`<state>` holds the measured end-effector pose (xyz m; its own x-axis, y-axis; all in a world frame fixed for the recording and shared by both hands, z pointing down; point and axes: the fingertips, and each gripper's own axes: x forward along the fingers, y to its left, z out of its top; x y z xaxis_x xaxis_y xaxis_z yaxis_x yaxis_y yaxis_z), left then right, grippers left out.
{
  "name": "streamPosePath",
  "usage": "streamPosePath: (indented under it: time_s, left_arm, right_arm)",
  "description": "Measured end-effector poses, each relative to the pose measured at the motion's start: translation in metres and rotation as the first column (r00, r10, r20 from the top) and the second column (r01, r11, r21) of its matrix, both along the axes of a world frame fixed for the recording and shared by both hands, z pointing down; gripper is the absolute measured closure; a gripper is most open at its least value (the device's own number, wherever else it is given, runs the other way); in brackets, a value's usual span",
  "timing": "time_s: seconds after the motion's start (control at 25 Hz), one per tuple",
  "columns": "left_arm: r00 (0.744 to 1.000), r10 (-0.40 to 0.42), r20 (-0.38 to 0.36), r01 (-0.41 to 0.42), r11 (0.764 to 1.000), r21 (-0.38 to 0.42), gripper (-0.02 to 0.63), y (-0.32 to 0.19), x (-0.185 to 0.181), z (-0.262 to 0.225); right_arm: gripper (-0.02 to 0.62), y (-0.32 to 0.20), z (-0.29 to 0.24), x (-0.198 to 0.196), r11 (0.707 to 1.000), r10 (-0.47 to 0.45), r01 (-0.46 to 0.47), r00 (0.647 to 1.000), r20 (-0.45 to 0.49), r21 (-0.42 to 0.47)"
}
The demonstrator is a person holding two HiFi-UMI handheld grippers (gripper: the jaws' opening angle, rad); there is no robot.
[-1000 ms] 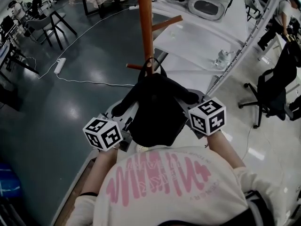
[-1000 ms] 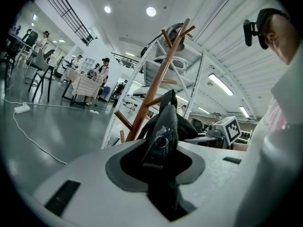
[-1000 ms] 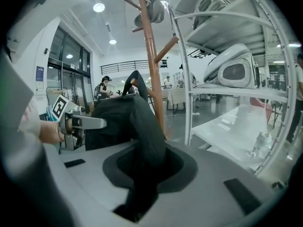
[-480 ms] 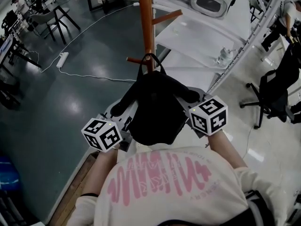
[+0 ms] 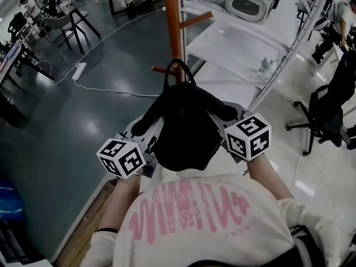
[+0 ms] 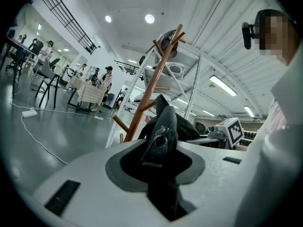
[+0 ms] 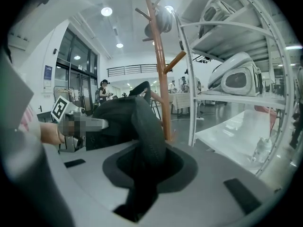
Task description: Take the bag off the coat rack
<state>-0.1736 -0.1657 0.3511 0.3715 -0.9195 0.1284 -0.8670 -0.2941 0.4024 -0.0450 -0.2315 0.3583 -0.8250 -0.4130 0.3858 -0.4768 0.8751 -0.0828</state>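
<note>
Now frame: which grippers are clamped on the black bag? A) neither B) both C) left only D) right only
B: the left gripper and the right gripper each have a black part of the bag pinched between their jaws, with the bag held in front of the coat rack.

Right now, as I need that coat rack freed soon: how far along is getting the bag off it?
Done: left tongs and right tongs are each shut on a strap of the black bag. In hand: the bag hangs between them. Left: its top loop seems hooked over a peg of the coat rack; lift it clear.
</note>
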Motion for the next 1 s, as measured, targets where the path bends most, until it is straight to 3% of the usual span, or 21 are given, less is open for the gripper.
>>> streamPosePath:
  time_s: [1.0]
  left_arm:
    - [1.0,-0.017,0.02,0.017,1.0,0.009,0.508,0.03,0.039,-0.004]
  right_arm:
    - [0.526,0.028,-0.002,0.038,1.0,-0.017,0.017,1.0,0.018,0.01]
